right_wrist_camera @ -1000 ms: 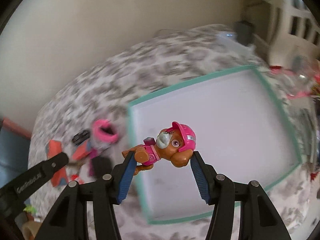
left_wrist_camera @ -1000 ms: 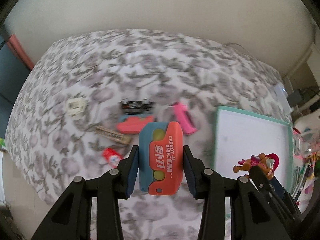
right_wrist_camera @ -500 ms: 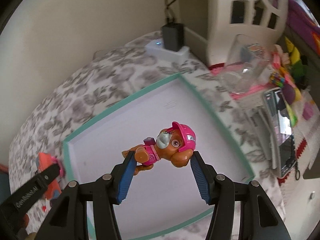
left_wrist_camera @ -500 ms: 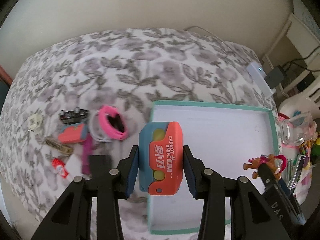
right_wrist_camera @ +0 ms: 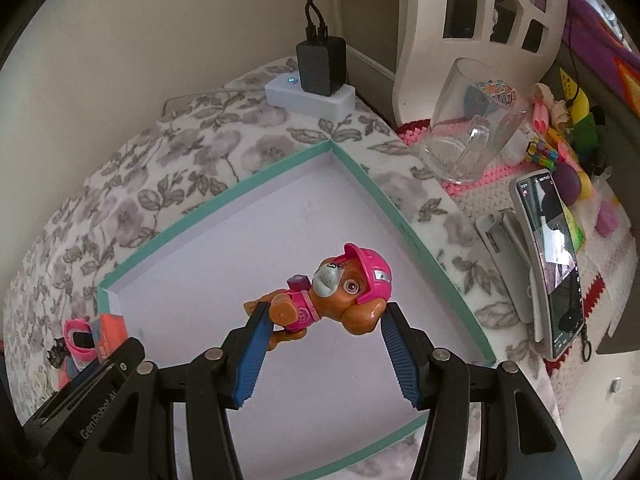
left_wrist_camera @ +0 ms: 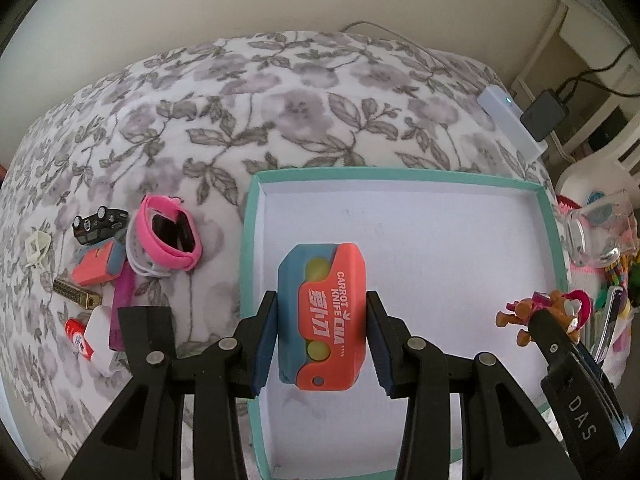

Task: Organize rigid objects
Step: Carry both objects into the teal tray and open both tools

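Fingers (left_wrist_camera: pixel 276 344) of two grippers each pinch one toy: carrot knife (left_wrist_camera: pixel 323 318), puppy figure (right_wrist_camera: pixel 332 294), above one tray (left_wrist_camera: pixel 420 220).

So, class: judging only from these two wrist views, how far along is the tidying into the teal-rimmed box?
Done: nothing lies in the box yet; its white floor is bare.
In hand: the left gripper clamps the carrot knife toy and the right gripper clamps the puppy figure, both over the box.
Left: the pink watch, toy car and other small pieces on the floral cloth.
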Tool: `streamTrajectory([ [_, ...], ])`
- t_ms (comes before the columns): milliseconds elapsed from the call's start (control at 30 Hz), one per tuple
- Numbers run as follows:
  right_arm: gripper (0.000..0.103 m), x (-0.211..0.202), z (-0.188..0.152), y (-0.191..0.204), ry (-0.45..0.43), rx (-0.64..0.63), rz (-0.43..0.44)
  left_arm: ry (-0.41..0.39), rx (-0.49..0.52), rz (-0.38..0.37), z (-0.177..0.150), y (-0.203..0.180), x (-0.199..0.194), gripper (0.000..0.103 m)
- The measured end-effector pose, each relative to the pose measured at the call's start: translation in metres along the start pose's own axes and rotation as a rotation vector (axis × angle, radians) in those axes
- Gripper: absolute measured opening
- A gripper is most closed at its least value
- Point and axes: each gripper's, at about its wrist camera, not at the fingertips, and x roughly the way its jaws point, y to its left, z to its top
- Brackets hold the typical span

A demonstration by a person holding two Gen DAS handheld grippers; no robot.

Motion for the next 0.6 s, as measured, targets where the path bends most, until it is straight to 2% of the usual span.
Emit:
streamTrajectory([
  [200, 0.059, 0.006, -0.002, 0.003, 0.011, -0.012, -0.017, -0.034, 0.028, 0.000, -0.002, -0.002, -0.003, 0.045],
  [433, 0.059, 0.002, -0.001, 0.005, -0.008, -0.027, -0.029, -0.031, 0.021, 0.006, -0.002, 0.002, -0.003, 0.049],
  [467, 0.059, 0.001, -0.001, 0.006, -0.009, -0.029, -0.030, -0.031, 0.016, 0.009, -0.002, 0.003, -0.003, 0.052],
  [533, 0.059, 0.001, -0.001, 0.007, -0.007, -0.038, -0.028, -0.028, 0.007, 0.023, -0.001, 0.006, -0.002, 0.074],
  [600, 0.060, 0.001, -0.001, 0.009, -0.009, -0.045, -0.031, -0.031, -0.001, 0.031, -0.001, 0.010, -0.002, 0.077],
])
